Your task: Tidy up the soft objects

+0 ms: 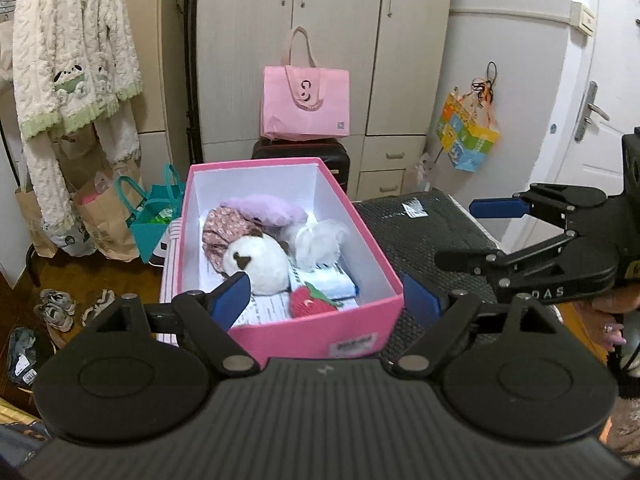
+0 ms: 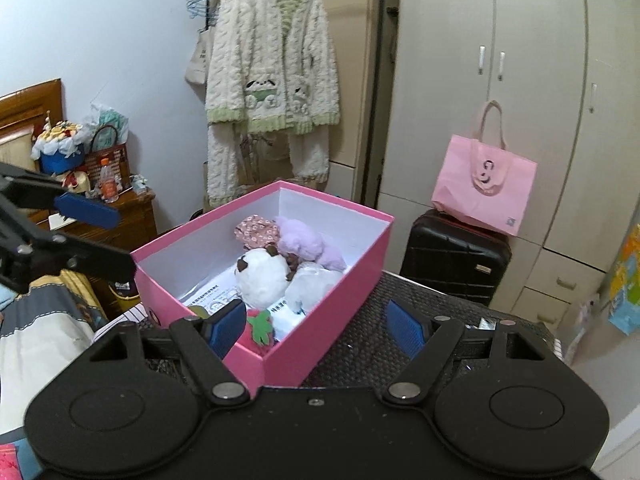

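Observation:
An open pink box stands on a black textured surface. Inside lie a white plush, a purple plush, a floral fabric piece, a white fluffy item, a folded blue-white cloth and a red strawberry toy. My left gripper hovers open at the box's near end, its blue pads touching nothing. My right gripper is open too, off the box's right corner, with nothing held.
The black textured surface extends right of the box. Behind stand a black suitcase with a pink tote bag on it, and a wardrobe. A fleece robe hangs left; bags and shoes sit on the floor.

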The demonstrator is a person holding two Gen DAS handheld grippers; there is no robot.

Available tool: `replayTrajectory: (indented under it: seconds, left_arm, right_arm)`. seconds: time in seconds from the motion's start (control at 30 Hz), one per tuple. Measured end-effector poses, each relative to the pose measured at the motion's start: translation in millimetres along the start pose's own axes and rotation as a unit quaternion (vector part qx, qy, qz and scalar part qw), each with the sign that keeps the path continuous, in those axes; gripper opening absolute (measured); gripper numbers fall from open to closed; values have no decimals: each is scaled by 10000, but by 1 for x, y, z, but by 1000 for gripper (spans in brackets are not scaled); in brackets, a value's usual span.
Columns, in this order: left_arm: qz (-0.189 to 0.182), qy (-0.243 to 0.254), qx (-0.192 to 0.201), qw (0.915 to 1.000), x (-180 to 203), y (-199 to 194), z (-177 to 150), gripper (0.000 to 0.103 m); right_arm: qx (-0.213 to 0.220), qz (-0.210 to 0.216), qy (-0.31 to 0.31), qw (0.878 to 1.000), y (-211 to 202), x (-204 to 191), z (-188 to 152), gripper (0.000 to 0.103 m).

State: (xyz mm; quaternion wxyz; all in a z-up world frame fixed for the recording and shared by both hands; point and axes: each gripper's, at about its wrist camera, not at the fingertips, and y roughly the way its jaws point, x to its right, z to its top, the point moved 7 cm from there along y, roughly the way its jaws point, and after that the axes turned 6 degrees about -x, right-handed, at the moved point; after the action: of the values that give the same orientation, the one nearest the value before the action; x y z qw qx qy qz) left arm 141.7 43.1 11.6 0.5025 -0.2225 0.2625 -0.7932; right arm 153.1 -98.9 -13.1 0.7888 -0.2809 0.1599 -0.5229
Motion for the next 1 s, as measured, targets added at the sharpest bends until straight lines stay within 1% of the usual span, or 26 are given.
replayTrajectory:
  seconds: [0.07,0.27,0.33,0.4,0.5,0.6,0.67,0.77,0.83,0.93,1.0]
  left_arm:
    - [-4,48,-2,10000,5,-3,-3,85]
    - [21,180,31,9998,22,-6,-14,95]
    - [44,195,42,9998,27,-5,-19,98]
    - [91,194,42,9998,31,-4,-24,102]
    - [166,117,72,9998,33,-2,-30,102]
    - [300,27,107,9995,34,1,-35,102]
    - [436,-32,169,9989,34,3,-37,102]
    - [620,-116,202,9978,34,8,-39,102]
    - [720,-167,218,9970,35,11,-39,102]
    - [734,-224,233,9968,38,15,-42,102]
    - [702,-243,242,9969,41,16,-45,102]
  right_arm:
    - [-7,-15,54,10000,-6,1,-4,83]
    - [9,-96,211,9997,-22,3,-17,85]
    - [-5,-122,339,9994,-25,5,-23,95]
    - [-26,-222,475,9986,-28,7,-29,96]
    - [-64,-441,608,9972,-34,10,-38,100]
    - [-178,-829,763,9935,-38,13,-47,101]
    - [-251,-1025,750,9916,-41,13,-53,101]
    - [-159,-1138,750,9905,-46,12,-59,101]
    - [-145,-1123,935,9892,-48,14,-62,101]
    - [-81,-1116,1277,9855,-51,20,-68,101]
    - [17,-1255,1363,9827,-55,24,-71,101]
